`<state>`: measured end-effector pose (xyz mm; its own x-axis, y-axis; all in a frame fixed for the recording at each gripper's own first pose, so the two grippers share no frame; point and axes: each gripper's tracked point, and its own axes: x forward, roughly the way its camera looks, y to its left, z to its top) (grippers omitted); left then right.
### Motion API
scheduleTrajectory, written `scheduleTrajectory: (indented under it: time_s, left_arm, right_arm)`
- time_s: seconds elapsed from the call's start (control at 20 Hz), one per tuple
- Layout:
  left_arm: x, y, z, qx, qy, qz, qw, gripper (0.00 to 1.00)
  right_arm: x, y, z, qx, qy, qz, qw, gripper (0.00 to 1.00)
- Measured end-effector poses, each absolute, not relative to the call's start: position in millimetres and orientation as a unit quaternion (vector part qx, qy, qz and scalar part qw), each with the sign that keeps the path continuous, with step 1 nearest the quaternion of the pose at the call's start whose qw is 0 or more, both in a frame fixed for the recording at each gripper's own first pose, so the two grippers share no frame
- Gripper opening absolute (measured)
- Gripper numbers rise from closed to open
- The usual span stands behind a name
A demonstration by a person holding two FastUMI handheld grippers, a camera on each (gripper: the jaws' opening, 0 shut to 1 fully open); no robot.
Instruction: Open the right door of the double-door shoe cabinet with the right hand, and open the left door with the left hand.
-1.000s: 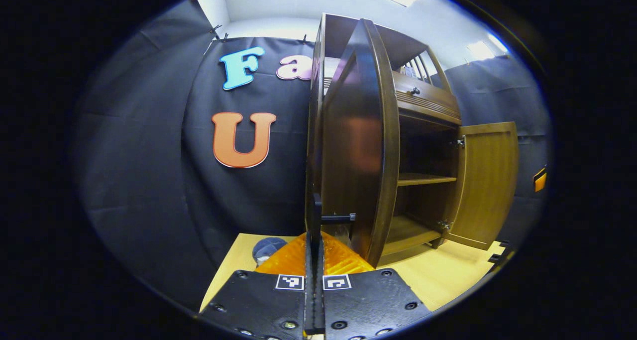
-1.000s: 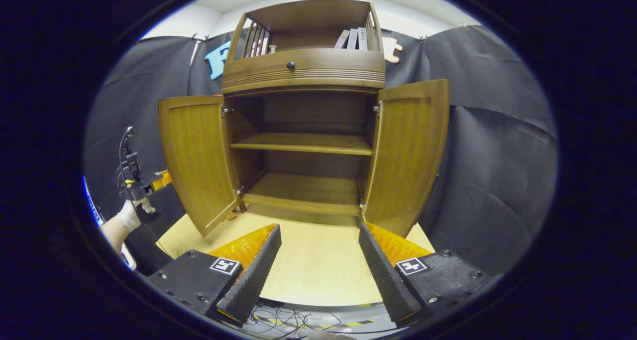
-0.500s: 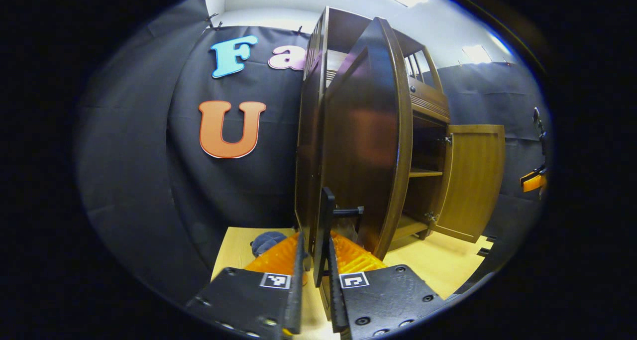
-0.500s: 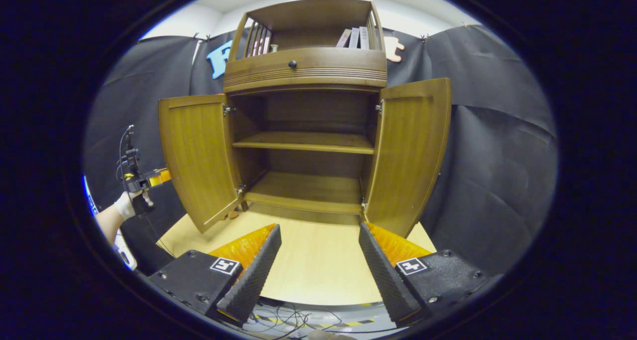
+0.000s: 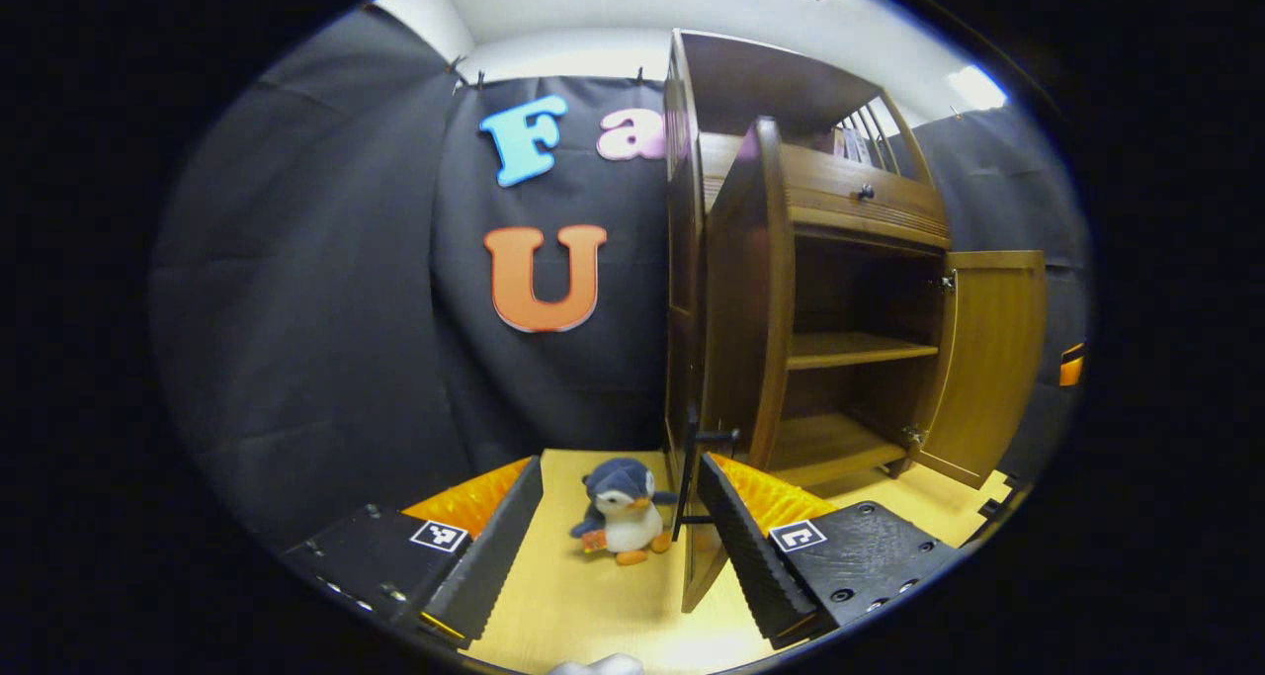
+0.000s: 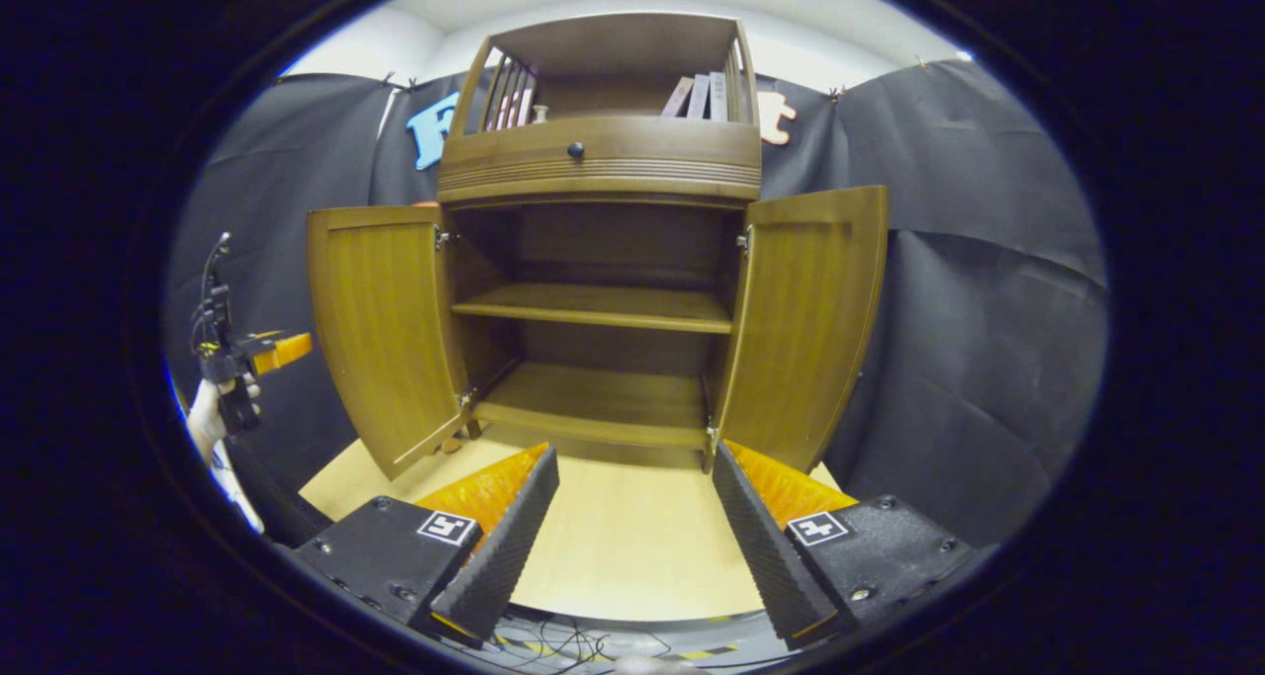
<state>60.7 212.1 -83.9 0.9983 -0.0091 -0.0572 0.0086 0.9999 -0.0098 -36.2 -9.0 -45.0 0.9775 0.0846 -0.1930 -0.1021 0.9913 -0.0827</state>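
The brown wooden shoe cabinet (image 6: 603, 166) stands with both doors swung wide. In the right gripper view the left door (image 6: 380, 329) and the right door (image 6: 805, 324) frame bare shelves (image 6: 593, 304). My right gripper (image 6: 634, 453) is open, back from the cabinet and centred on it, holding nothing. In the left gripper view the left door (image 5: 751, 299) shows nearly edge-on, its dark bar handle (image 5: 684, 477) just inside one finger (image 5: 736, 547). My left gripper (image 5: 621, 465) is open, with nothing pressed between its fingers. A gloved hand holds the left gripper (image 6: 285, 345) left of the left door.
A small penguin plush (image 5: 618, 512) sits on the pale wooden floor (image 6: 623, 547) beside the left door's lower corner. Books (image 6: 697, 97) stand on the cabinet's top shelf above a drawer with a knob (image 6: 575, 148). Cables lie at the floor's near edge (image 6: 563, 645).
My left gripper was shut on the left door's handle; it has opened, let go and drawn back, so the penguin shows between its fingers. The right gripper has barely moved.
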Motion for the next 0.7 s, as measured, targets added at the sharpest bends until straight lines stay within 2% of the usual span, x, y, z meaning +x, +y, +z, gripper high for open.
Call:
scheduleTrajectory:
  time_s: [0.05,0.1,0.25,0.4,0.45,0.5,0.55,0.7]
  left_arm:
    - [55.8,200.2,-65.5,0.002,0.018,-0.004,1.000,0.84]
    - [52.1,187.2,-51.5,0.011,0.010,-0.003,1.000,0.94]
    - [40.0,139.9,-21.3,0.026,-0.007,-0.018,0.999,0.97]
    - [35.1,77.2,-11.6,0.004,-0.012,-0.055,0.998,0.95]
    - [31.7,59.6,-9.3,0.004,-0.011,-0.061,0.998,1.00]
    - [29.8,46.3,-9.1,0.004,-0.012,-0.063,0.998,1.00]
    - [29.2,33.3,-10.9,-0.001,-0.012,-0.067,0.998,0.96]
    - [21.5,4.1,-21.3,-0.029,0.002,-0.073,0.997,0.96]
  right_arm:
    - [-34.2,-8.7,-43.1,-0.044,0.089,0.047,0.994,0.99]
    - [-34.2,-8.5,-40.6,-0.041,0.085,0.046,0.994,1.00]
    - [-25.1,-5.6,-30.3,-0.033,0.071,0.041,0.996,0.99]
    - [-25.2,-8.9,-23.7,-0.031,0.054,0.032,0.998,0.99]
    - [-25.1,-10.6,-21.1,-0.029,0.050,0.029,0.998,0.99]
    - [-26.0,-11.4,-19.2,-0.026,0.047,0.027,0.998,0.99]
    - [-26.1,-12.5,-17.6,-0.022,0.043,0.025,0.999,0.99]
    - [-25.7,-18.8,-12.7,-0.014,0.032,0.012,0.999,1.00]
